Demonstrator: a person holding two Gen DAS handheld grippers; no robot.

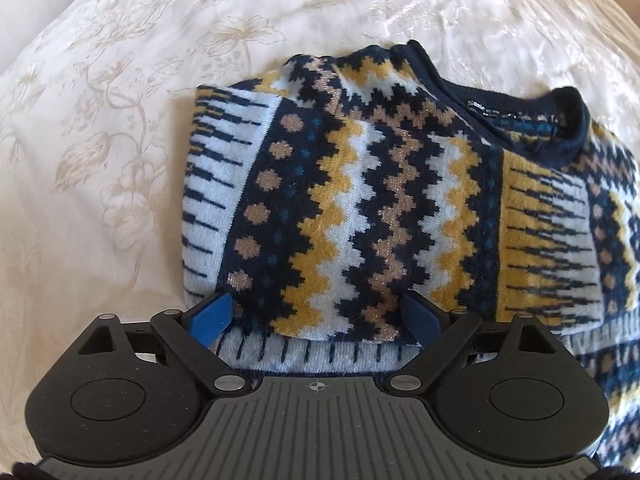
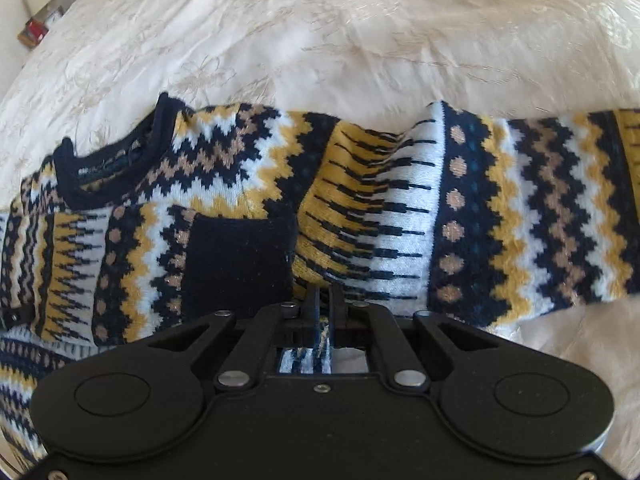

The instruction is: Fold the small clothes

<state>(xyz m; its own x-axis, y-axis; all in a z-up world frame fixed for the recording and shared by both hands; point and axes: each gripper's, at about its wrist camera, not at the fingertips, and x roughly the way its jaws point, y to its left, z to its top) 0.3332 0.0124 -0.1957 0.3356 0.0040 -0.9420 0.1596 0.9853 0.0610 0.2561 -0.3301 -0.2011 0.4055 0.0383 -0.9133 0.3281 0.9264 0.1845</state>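
A small knitted sweater (image 1: 380,200) with navy, yellow, white and tan zigzag bands lies on a cream bedspread (image 1: 100,140). Its navy collar (image 1: 560,120) points to the far right in the left wrist view. My left gripper (image 1: 320,312) is open, its blue fingers (image 1: 212,316) spread on either side of a folded sleeve edge. In the right wrist view the sweater (image 2: 360,208) spreads across the frame, collar (image 2: 112,168) at the left. My right gripper (image 2: 324,300) is shut on a pinch of the sweater's fabric, next to a navy cuff (image 2: 236,264).
The cream floral bedspread (image 2: 320,40) stretches all around the sweater. A small red and brown object (image 2: 34,32) sits beyond the bed's far left edge in the right wrist view.
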